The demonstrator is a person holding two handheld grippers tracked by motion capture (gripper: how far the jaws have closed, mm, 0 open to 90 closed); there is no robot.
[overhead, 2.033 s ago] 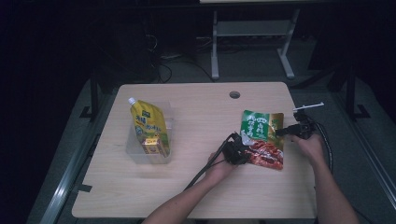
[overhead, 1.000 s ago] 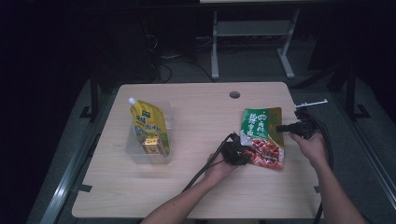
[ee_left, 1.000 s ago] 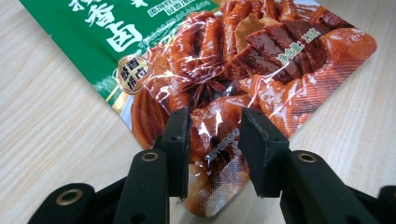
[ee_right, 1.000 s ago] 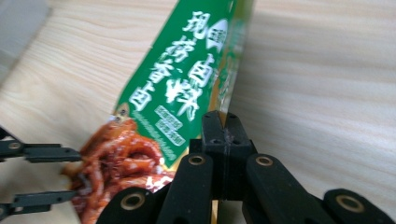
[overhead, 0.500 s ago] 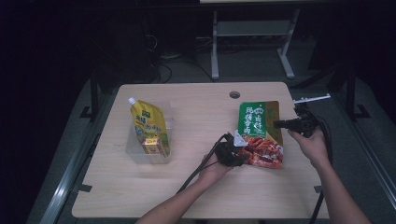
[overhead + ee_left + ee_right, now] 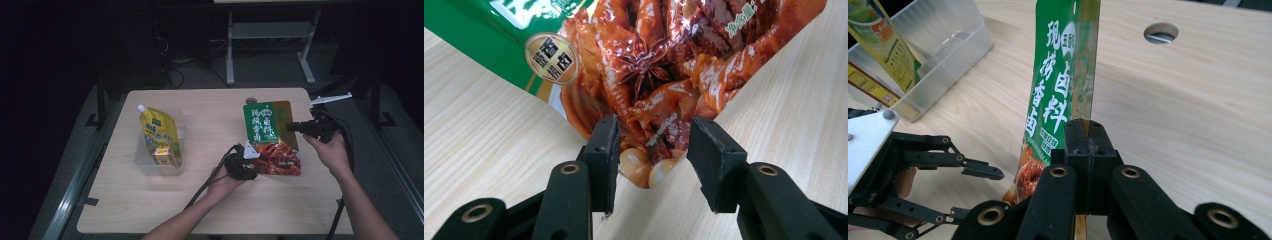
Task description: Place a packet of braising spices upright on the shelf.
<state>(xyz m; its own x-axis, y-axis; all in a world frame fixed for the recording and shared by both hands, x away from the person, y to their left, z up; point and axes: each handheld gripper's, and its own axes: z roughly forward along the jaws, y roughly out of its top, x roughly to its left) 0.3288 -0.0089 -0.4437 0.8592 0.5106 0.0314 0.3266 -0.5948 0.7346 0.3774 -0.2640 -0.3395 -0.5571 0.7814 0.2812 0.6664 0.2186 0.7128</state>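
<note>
A green and red snack packet (image 6: 265, 130) stands tilted up off the wooden table (image 6: 210, 210), its red lower end still near the tabletop. My right gripper (image 6: 291, 126) is shut on the packet's right edge, and in the right gripper view the closed gripper (image 6: 1083, 125) pinches the thin side seam of the packet (image 6: 1055, 90). My left gripper (image 6: 257, 169) is at the packet's lower left corner. Its jaws have just been opening: in the left gripper view the gripper (image 6: 654, 150) straddles the packet's corner (image 6: 649, 172) with gaps on both sides.
A clear plastic bin (image 6: 177, 160) at the table's left holds a yellow spouted pouch (image 6: 159, 132). A round cable hole (image 6: 251, 101) lies at the far edge behind the packet. Cables trail from both grippers toward the near edge.
The packet, flat on the table before, has been raised at its green end by the right gripper. The left gripper's jaws have spread off the lower corner.
</note>
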